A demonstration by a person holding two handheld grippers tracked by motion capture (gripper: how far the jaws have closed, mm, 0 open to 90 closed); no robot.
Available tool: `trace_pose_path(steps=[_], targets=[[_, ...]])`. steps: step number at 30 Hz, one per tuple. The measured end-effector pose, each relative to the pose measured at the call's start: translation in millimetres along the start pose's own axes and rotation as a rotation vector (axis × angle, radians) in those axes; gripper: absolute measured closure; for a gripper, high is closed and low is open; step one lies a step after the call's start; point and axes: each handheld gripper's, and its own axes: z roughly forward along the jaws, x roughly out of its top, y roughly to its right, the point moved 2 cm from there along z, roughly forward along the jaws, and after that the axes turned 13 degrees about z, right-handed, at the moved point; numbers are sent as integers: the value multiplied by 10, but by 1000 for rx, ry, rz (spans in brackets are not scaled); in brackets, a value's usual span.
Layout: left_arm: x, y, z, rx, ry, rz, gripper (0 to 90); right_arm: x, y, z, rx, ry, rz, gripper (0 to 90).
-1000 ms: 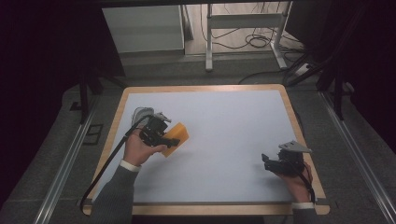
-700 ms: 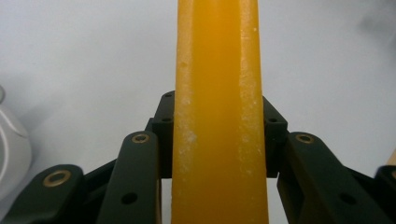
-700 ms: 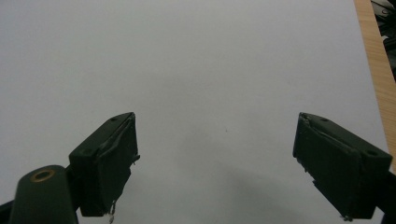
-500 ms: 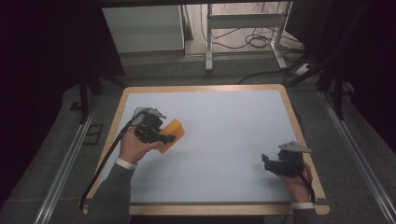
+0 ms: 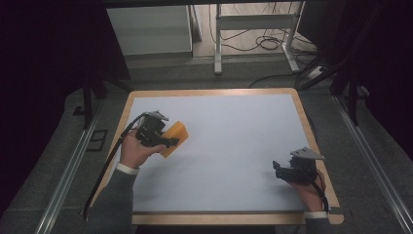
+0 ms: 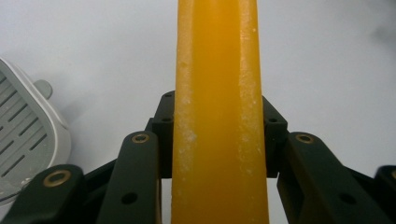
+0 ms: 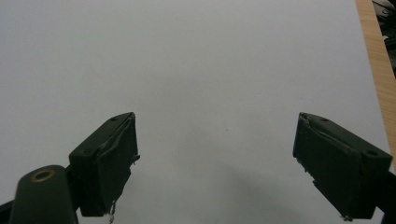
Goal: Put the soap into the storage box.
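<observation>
An orange-yellow block [image 5: 177, 132] is clamped in my left gripper [image 5: 170, 142] over the left part of the white table top. In the left gripper view the block [image 6: 217, 70] runs straight up between the black jaws, and my left gripper [image 6: 217, 140] is shut on its two sides. Near the table's right front corner my right gripper [image 5: 277, 170] is held low over the surface. In the right gripper view it [image 7: 215, 161] is open wide, with bare white surface between its pads [image 7: 112, 158].
The white table top has a wooden rim [image 5: 214, 91]. In the left gripper view a pale slatted object [image 6: 25, 144] lies on the surface at the left. Beyond the far edge stand a cabinet [image 5: 148, 31], a metal frame [image 5: 253, 22] and floor cables [image 5: 265, 44].
My left gripper has shifted slightly up and away with the orange-yellow block still in it. The right gripper has stayed where it was.
</observation>
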Motion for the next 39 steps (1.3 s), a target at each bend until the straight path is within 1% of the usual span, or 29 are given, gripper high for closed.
trace_pose_path(steps=[4, 6, 11, 15, 17, 18, 25, 26, 28, 30, 32, 35, 39], targets=[[-6, -37, -18, 9, 6, -9, 610, 3, 9, -8, 0, 1, 2, 137], [-7, -50, -29, 26, 11, -5, 610, 5, 11, -14, -1, 2, 2, 137], [-16, -108, -48, 34, 10, -16, 610, 6, 14, -15, -2, 2, 5, 137], [-25, -176, -67, 46, 11, -31, 609, 6, 17, -15, -2, 3, 3, 137], [-26, -213, -66, 42, 11, -46, 609, 7, 19, -17, -2, 4, 4, 137], [-28, -227, -67, 42, 7, -47, 609, 7, 19, -17, -2, 3, 4, 137], [-28, -344, -62, 56, 13, -78, 610, 10, 39, -22, -6, 6, 9, 137], [-29, -360, -61, 60, 15, -89, 610, 11, 41, -22, -6, 6, 9, 137], [-32, -389, -65, 61, 12, -89, 609, 9, 42, -21, -6, 5, 10, 137], [-32, -398, -70, 67, 10, -99, 610, 8, 42, -19, -6, 5, 9, 137], [-27, -412, -70, 72, 9, -99, 609, 8, 42, -19, -6, 5, 9, 137], [-20, -431, -71, 72, 15, -105, 609, 9, 42, -22, -6, 5, 9, 137], [-15, -477, -78, 87, 22, -120, 610, 8, 47, -20, -6, 5, 11, 137]])
